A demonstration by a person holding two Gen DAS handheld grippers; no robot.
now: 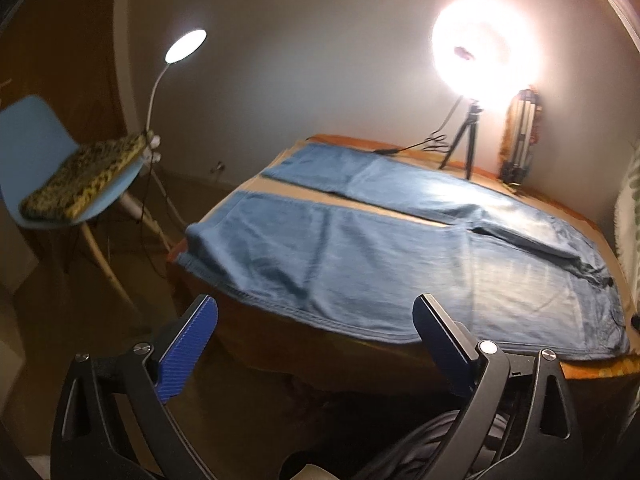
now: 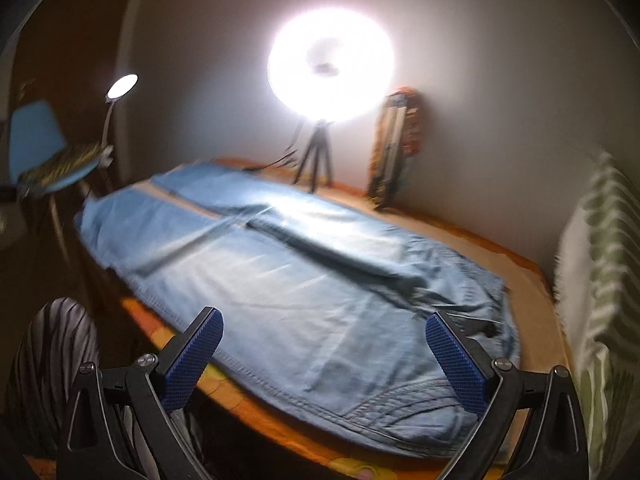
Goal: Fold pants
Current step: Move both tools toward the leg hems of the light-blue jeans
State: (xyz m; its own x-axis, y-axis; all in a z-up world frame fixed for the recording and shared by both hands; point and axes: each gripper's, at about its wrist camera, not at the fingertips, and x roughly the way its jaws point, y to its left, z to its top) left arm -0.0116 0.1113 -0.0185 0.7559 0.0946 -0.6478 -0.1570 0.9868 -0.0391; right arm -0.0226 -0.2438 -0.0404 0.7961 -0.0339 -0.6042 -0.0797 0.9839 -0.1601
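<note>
Only in the left view: hem draped over the table (image 1: 592, 370) edge; only in the right: waistband stitching, striped cloth (image 2: 600, 280). One pants (image 1: 400, 256), spread flat on the table, two legs; two lamps, one chair (image 1: 36, 136). Left gripper (image 1: 316, 320) and right gripper (image 2: 324, 332) released, fingers wide, empty, poised at the near edge.

Left claw (image 1: 316, 312) spread wide, 2 blue-padded fingers (image 1: 188, 350) angled outward, nothing between them. Right claw (image 2: 324, 324) equally agape, ribbed pads (image 2: 460, 364) facing inward, gripping nothing, both pointed forward and level.
</note>
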